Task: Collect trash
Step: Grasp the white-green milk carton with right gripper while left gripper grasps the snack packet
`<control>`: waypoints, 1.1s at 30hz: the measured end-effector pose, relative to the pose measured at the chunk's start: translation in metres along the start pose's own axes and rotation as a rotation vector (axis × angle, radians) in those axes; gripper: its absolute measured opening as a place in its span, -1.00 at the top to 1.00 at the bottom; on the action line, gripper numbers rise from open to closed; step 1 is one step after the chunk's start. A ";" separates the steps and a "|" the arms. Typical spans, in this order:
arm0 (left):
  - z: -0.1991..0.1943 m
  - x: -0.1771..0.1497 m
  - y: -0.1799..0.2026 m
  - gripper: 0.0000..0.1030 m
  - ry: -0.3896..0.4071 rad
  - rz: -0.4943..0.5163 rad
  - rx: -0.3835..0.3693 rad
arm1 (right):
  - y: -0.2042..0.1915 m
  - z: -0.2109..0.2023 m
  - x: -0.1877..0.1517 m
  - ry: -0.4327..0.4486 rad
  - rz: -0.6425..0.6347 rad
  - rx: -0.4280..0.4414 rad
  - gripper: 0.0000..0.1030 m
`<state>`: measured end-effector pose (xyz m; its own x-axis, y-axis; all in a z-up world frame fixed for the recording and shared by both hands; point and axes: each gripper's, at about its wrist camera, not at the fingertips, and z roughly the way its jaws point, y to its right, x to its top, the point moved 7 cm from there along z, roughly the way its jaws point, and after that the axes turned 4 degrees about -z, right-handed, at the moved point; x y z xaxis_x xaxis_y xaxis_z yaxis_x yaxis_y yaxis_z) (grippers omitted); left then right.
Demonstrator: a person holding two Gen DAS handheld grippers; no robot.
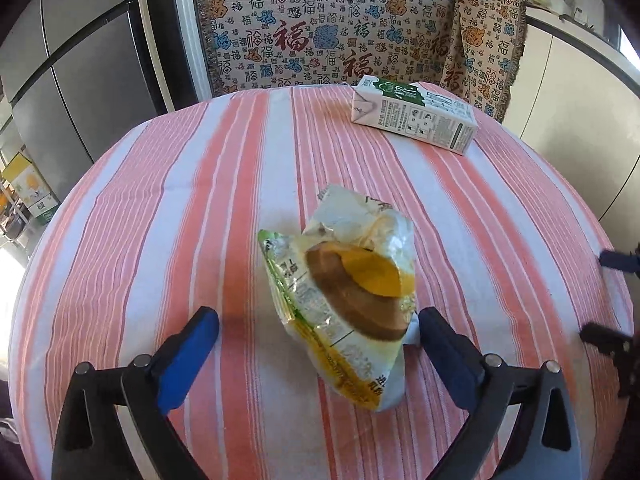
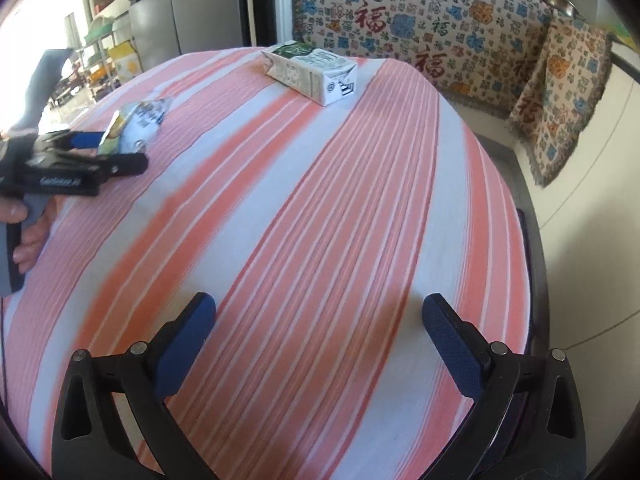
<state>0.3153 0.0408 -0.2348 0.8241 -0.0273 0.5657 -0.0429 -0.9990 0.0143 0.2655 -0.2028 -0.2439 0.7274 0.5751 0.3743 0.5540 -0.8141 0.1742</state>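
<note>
The counter [image 1: 120, 220] wears a pink-striped cloth. Toward its far edge a milk carton [image 1: 414, 114] lies on its side, stiff and likely light. Nearer, the crumpled snack wrapper [image 1: 344, 292] sits between the left gripper [image 1: 318, 326] jaws, spread wide; flimsy, slippery, best pinched mid-body. The right gripper [image 2: 320, 316] hangs open, empty.

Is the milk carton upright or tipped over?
Tipped over: the milk carton lies on its long side on the striped tablecloth.
</note>
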 end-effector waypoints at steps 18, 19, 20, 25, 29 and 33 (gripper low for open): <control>-0.001 -0.003 -0.001 -1.00 0.003 -0.021 -0.010 | 0.015 0.117 0.162 0.051 -0.126 0.082 -0.90; -0.002 -0.003 -0.001 -1.00 0.004 -0.022 -0.010 | 0.012 0.113 0.162 0.064 -0.119 0.118 -0.70; -0.002 -0.004 -0.001 -1.00 0.004 -0.022 -0.011 | 0.009 0.109 0.161 0.069 -0.107 0.140 -0.28; -0.002 -0.004 -0.001 -1.00 0.004 -0.022 -0.011 | 0.004 0.085 0.130 0.053 -0.070 0.056 -0.12; -0.002 -0.004 -0.001 -1.00 0.005 -0.023 -0.013 | -0.011 0.048 0.075 0.035 -0.016 0.008 -0.12; -0.004 -0.005 -0.001 -0.97 0.006 -0.021 -0.036 | -0.042 0.005 0.015 0.023 0.024 0.019 -0.12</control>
<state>0.3091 0.0425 -0.2342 0.8217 -0.0056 0.5699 -0.0458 -0.9974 0.0561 0.2553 -0.1597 -0.2500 0.7310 0.5535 0.3991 0.5446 -0.8256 0.1475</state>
